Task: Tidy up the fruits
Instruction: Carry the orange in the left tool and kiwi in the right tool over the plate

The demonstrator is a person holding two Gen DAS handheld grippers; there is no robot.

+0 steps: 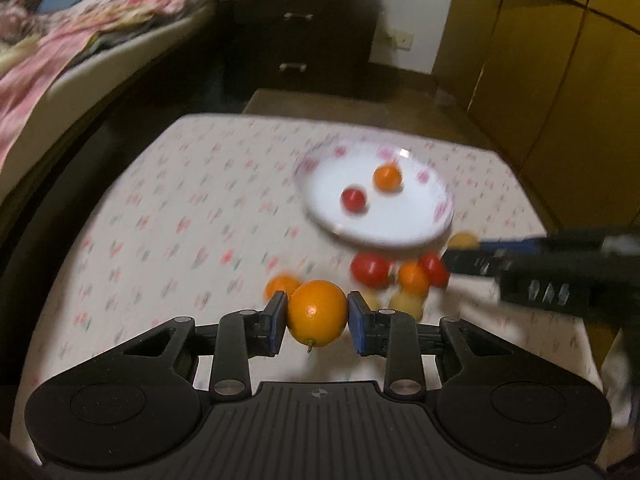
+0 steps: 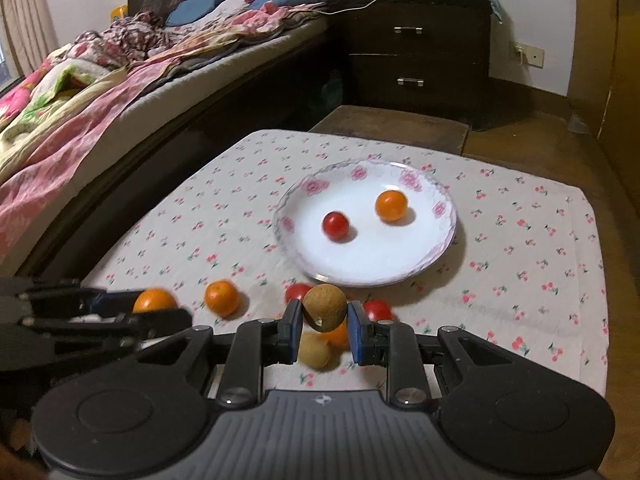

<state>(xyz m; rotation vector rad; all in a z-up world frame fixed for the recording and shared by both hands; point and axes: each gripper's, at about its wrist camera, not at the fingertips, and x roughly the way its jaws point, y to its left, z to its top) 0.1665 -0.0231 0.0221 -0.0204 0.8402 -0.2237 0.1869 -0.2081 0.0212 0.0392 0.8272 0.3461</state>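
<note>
Your left gripper (image 1: 317, 316) is holding an orange (image 1: 317, 313) across its middle, the blue fingers (image 1: 357, 322) pressing on either side, and it is hanging clear of the bench (image 1: 160, 208). Your right gripper (image 2: 324, 322) is doing the same with a brownish kiwi-like fruit (image 2: 325, 307), pinched between its fingers (image 2: 294, 330) above the near pile.

Judging by looks, the orange is firm, light and round, with a smooth peel that could roll in the pads, so you are doing well to be taking it at its widest girth. The brown fruit is probably softer and bruises more easily; a gentle squeeze should be enough.

Beyond the fingers, loose fruits are lying on the flowered cloth: another orange (image 2: 221, 298), two red tomato-like ones (image 2: 378, 310), and a second brown fruit (image 2: 315, 354) just under your right fingers. Farther off, the white plate (image 2: 400, 264) with its pink floral rim is already carrying one red fruit (image 2: 335, 225) and one small orange (image 2: 391, 206).

No brand, label or readable writing is showing on anything.
</note>
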